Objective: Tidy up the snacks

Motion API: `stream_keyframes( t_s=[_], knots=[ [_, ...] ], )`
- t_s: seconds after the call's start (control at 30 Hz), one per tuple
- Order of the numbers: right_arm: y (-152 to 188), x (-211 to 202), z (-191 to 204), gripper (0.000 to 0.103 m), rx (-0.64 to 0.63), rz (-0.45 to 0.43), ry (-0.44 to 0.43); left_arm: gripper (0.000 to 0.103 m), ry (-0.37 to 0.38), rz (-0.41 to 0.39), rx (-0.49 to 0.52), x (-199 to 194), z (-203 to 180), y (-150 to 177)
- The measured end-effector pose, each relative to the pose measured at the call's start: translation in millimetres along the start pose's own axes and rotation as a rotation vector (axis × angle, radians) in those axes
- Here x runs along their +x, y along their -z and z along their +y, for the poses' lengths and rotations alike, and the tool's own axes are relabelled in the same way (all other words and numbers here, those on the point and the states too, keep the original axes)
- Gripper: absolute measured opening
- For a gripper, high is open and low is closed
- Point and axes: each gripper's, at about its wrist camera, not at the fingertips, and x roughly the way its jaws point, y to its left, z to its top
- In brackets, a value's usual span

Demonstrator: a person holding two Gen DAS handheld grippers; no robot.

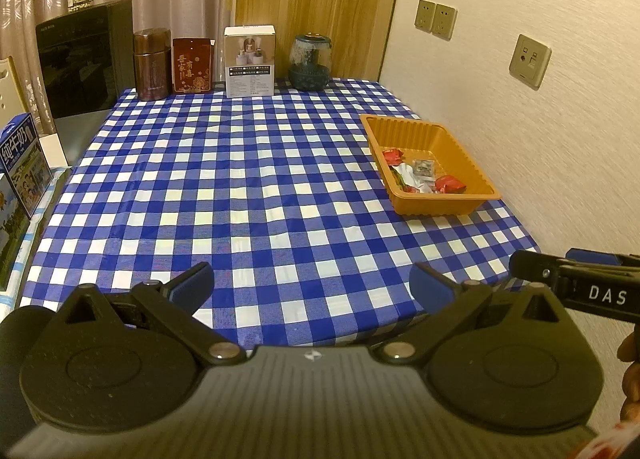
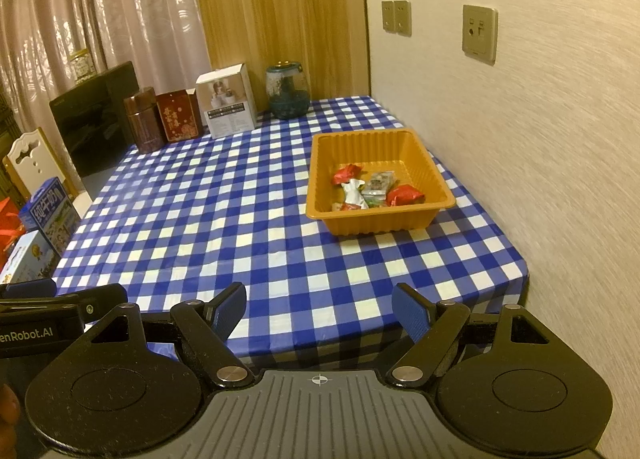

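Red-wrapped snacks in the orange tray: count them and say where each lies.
2. One red-wrapped snack lies toward the left of the orange tray; the other lies by its near right corner. Silver packets between them may hide more.

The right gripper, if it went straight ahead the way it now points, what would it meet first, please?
Probably the checked tablecloth itself: the right gripper, open and empty, aims over bare cloth, passing left of the orange tray. Depth is hard to judge.
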Motion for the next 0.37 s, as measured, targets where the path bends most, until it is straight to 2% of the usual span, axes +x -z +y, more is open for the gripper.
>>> stream_keyframes(
  t_s=[0.37],
  knots=[
    [-0.2, -0.1, 0.0, 0.080, -0.001, 0.000, 0.000, 0.103, 0.004, -0.024, -0.012, -1.2, 2.6, 2.0]
  ],
)
